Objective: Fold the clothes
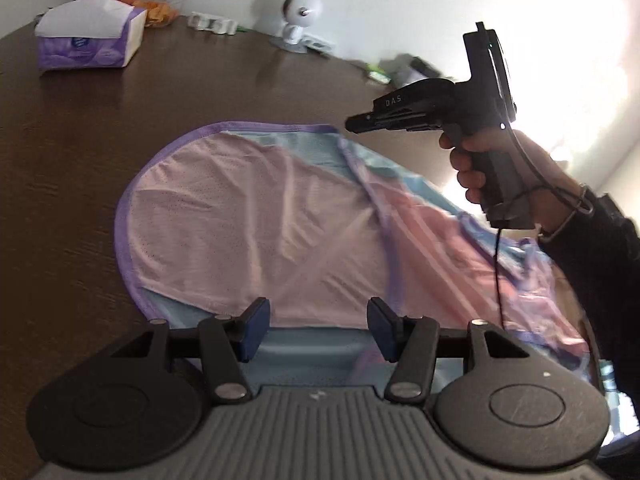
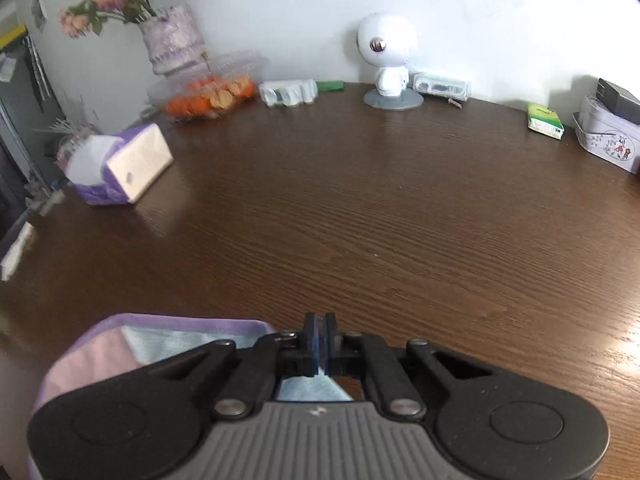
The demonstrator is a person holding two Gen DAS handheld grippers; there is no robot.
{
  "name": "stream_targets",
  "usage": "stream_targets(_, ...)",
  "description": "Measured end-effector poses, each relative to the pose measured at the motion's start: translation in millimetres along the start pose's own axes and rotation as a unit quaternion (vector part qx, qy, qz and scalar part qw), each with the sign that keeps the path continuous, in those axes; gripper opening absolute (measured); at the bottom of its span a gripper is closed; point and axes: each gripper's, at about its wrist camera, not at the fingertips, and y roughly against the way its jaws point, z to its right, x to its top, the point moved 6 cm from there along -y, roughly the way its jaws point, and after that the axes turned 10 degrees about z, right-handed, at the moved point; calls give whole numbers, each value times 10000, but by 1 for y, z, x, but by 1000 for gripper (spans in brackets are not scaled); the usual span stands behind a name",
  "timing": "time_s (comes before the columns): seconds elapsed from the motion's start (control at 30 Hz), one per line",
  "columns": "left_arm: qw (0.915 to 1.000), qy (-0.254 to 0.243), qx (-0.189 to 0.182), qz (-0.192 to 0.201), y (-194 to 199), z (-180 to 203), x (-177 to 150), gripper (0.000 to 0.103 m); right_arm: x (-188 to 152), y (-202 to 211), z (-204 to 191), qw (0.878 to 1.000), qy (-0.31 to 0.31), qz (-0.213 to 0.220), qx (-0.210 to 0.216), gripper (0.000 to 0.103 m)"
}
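A pink and light-blue mesh garment [image 1: 248, 232] with purple trim lies spread on the brown table [image 1: 72, 144]. My left gripper [image 1: 318, 330] is open, its blue pads just above the garment's near edge, holding nothing. My right gripper [image 1: 356, 124] shows in the left wrist view, held in a hand above the garment's far right side. In the right wrist view the right gripper [image 2: 319, 334] has its pads pressed together, and a corner of the garment [image 2: 160, 340] lies just behind and left of them; whether cloth is pinched is hidden.
A purple tissue box [image 2: 124, 168], a plastic box of oranges [image 2: 212, 96], a flower vase [image 2: 172, 40], a white robot figurine [image 2: 388, 60], a green pack [image 2: 544, 118] and a tin box [image 2: 608, 140] stand along the table's far edge by the wall.
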Motion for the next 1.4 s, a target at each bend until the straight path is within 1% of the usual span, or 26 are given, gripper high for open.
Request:
stream_targets(0.07, 9996, -176, -211, -54, 3, 14, -3, 61, -6, 34, -8, 9993, 98, 77, 366, 12)
stream_targets(0.1, 9990, -290, -317, -91, 3, 22, -5, 61, -9, 51, -12, 9983, 149, 116, 555, 19)
stream_targets(0.13, 9984, -376, -377, -180, 0, 28, -9, 60, -20, 61, -18, 9968, 207, -28, 771, 25)
stream_targets(0.17, 9979, -439, -373, -303, -4, 32, -13, 51, -31, 70, -25, 9946, 265, -186, 989, 31)
stream_targets(0.23, 9965, -567, -323, -523, -12, 41, -22, 35, -47, 68, -38, 9932, 425, -385, 1013, 31)
stream_targets(0.3, 9958, -656, -167, -609, -17, 43, -31, 29, -54, 57, -46, 9941, 655, -372, 783, 29)
stream_targets(0.33, 9960, -660, -112, -589, -17, 43, -34, 23, -55, 50, -45, 9955, 592, -381, 636, 29)
stream_targets(0.4, 9964, -661, -94, -528, -14, 44, -37, 7, -54, 40, -42, 9970, 530, -330, 453, 14)
stream_targets(0.43, 9969, -624, -100, -459, -11, 43, -39, 1, -53, 38, -41, 9975, 523, -271, 402, 11)
stream_targets(0.5, 9983, -486, -139, -285, -2, 41, -38, 0, -54, 39, -36, 9978, 468, -276, 385, 2)
stream_targets(0.57, 9992, -386, -95, -80, 10, 38, -33, 0, -49, 44, -35, 9984, 271, -238, 433, 0)
stream_targets(0.63, 9994, -335, -73, 73, 19, 36, -28, 0, -36, 51, -41, 9983, 258, 1, 526, 0)
stream_targets(0.73, 9995, -318, 79, -6, 20, 28, -32, 0, -30, 56, -58, 9966, 397, 98, 718, 0)
stream_targets(0.83, 9996, -195, 201, -59, 18, 21, -36, 0, -43, 40, -66, 9970, 494, -128, 578, 2)
stream_targets(0.87, 9998, -127, 141, 22, 19, 21, -34, 4, -50, 34, -65, 9971, 499, -253, 519, 8)
stream_targets(0.9, 9998, -153, 70, 83, 20, 23, -33, 6, -53, 43, -61, 9973, 449, -261, 527, 10)
stream_targets(0.93, 9996, -247, -8, 129, 20, 25, -32, 20, -55, 54, -57, 9974, 394, -259, 541, 11)
stream_targets(0.97, 9991, -387, -64, 158, 19, 29, -32, 43, -57, 79, -54, 9967, 458, -114, 662, 11)
stream_targets(1.0, 9984, -541, -78, 130, 15, 31, -34, 50, -59, 106, -50, 9954, 530, 42, 791, 17)
stream_targets(1.03, 9976, -681, -75, 70, 11, 33, -36, 50, -65, 138, -46, 9937, 631, 189, 905, 24)
stream_targets(1.07, 9971, -752, -66, 2, 8, 32, -39, 40, -78, 168, -42, 9921, 730, 284, 978, 39)
stream_targets(1.1, 9970, -773, -53, -72, 5, 30, -41, 28, -98, 189, -40, 9914, 782, 227, 1020, 41)
stream_targets(1.13, 9967, -793, -39, -146, 3, 28, -44, 2, -118, 210, -38, 9908, 831, 159, 1059, 41)
stream_targets(1.23, 9964, -825, 41, -163, 6, 25, -47, 2, -181, 240, -39, 9906, 677, -140, 1181, 33)
stream_targets(1.33, 9962, -835, 247, -84, 16, 22, -48, 1, -214, 245, -38, 9935, 586, -102, 968, 23)
stream_targets(1.4, 9965, -765, 337, -13, 23, 18, -47, 1, -219, 246, -34, 9954, 430, 90, 853, 5)
